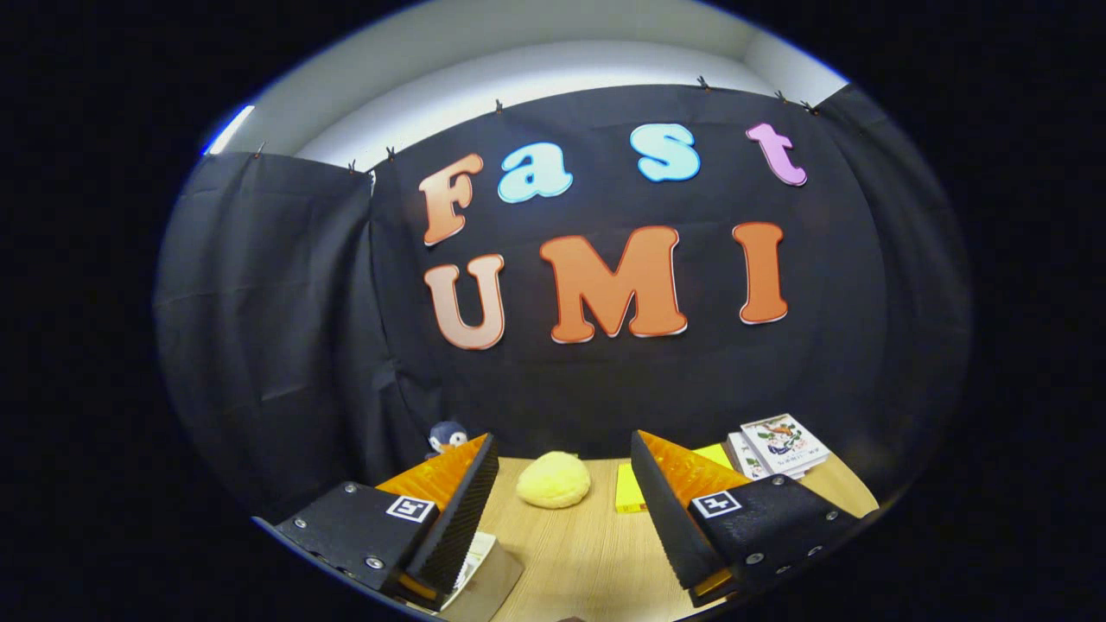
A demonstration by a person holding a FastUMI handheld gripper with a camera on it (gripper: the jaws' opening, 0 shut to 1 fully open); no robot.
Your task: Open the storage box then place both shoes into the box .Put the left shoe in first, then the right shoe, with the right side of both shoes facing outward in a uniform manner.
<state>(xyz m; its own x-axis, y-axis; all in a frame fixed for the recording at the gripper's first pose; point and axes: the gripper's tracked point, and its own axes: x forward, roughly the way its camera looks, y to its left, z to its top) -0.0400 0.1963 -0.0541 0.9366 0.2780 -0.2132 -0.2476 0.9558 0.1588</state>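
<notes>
Hovering over table (579, 553) — claw (563, 484) wide open, holding nothing — yellow plush lump (554, 480) just beyond fingers.

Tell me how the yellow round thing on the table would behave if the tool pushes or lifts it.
The yellow lump looks soft and fuzzy, so it probably squashes rather than resists. Its domed shape sits flat on the wooden table, so it likely slides, not rolls. It seems light for its size. The tool is open, with the lump beyond its fingers.
</notes>
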